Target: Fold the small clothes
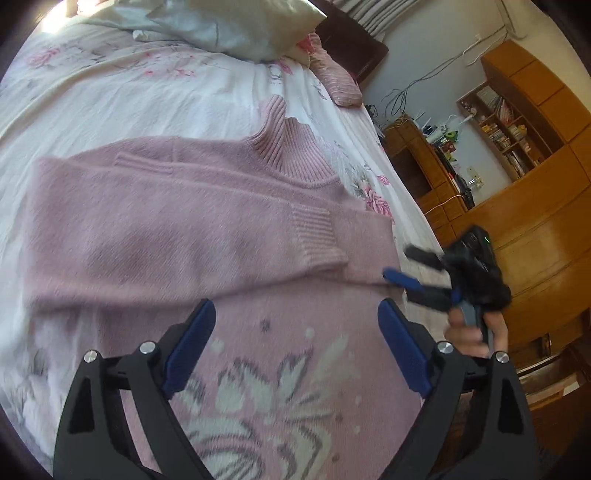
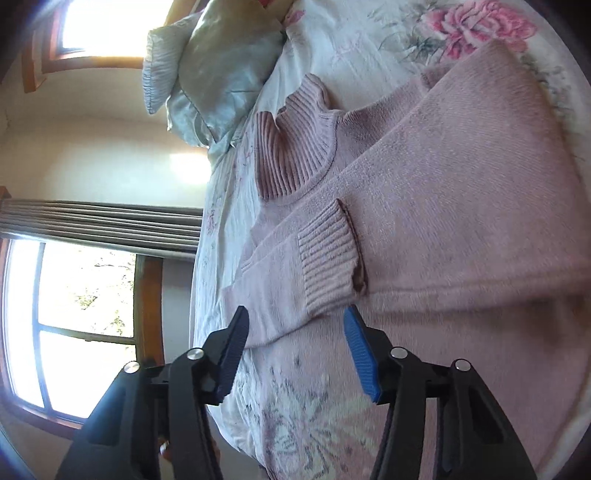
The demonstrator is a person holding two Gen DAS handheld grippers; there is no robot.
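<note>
**Sleeves laid across, both grippers free above the lower body**

At the far left of the left wrist view, the floral bedsheet (image 1: 110, 96) is seen spread flat, which gives the garment a broad, even surface for folding. A pale pillow (image 1: 236, 26) is kept at the far end, clear of the work.

The pink sweater (image 1: 177, 229) is laid on the sheet with its ribbed collar (image 1: 273, 136) pointing to the far side and its flower-patterned lower body nearest the cameras. The sleeves are folded across the chest, so that the outline is narrowed into a rough rectangle; the ribbed cuff (image 1: 317, 236) of the upper sleeve rests near the right edge of the body, where it stays inside the outline.

The left gripper (image 1: 295, 332) is held above the patterned part with its blue pads spread wide and nothing between them. This placement is judged to suit a reach for the hem, since the lengthwise fold is not yet made.

Further right, the right gripper (image 1: 399, 266) is seen at the sweater's right edge, just beside the cuff, gripped by a hand (image 1: 476, 332). In the right wrist view its pads (image 2: 362, 354) stand apart, empty, with the cuff (image 2: 328, 254) lying just beyond them. Motion blur prevents finer detail from being told.

A wooden cabinet (image 1: 535, 192) fills the far right.
</note>
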